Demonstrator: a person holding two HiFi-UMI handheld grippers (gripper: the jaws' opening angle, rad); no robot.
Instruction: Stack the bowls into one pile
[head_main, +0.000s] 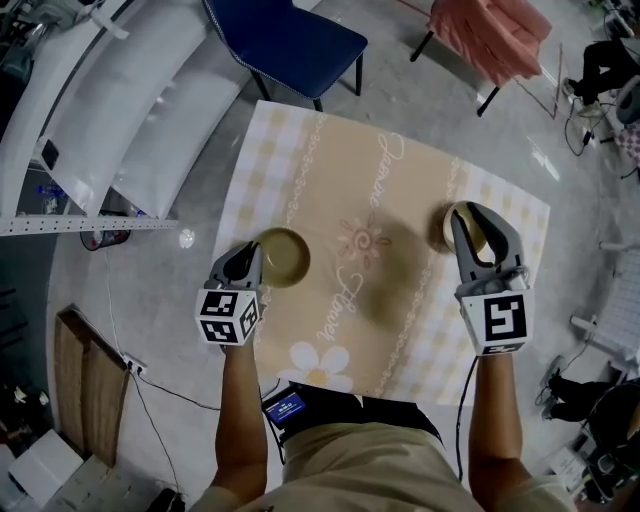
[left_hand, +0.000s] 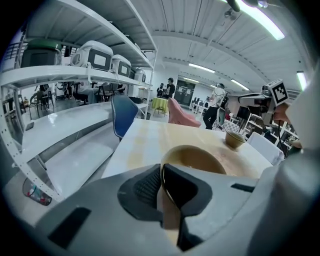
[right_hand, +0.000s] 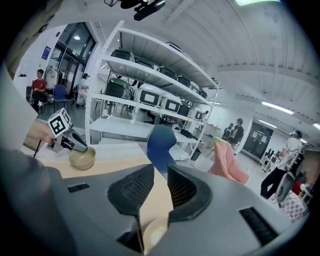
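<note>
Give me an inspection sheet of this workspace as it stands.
Surface: table under a beige flowered cloth.
Job's things: two bowls, apart and unstacked: left bowl, right bowl.
Clutter: nothing seen on the cloth.
Grippers: left gripper, fingers closed on the left bowl's rim; right gripper, fingers apart, right bowl low between them.
Cables: gripper cable hangs from the right gripper; floor cable runs from a power strip.
Surroundings: blue chair, pink-draped chair, white shelving.
</note>
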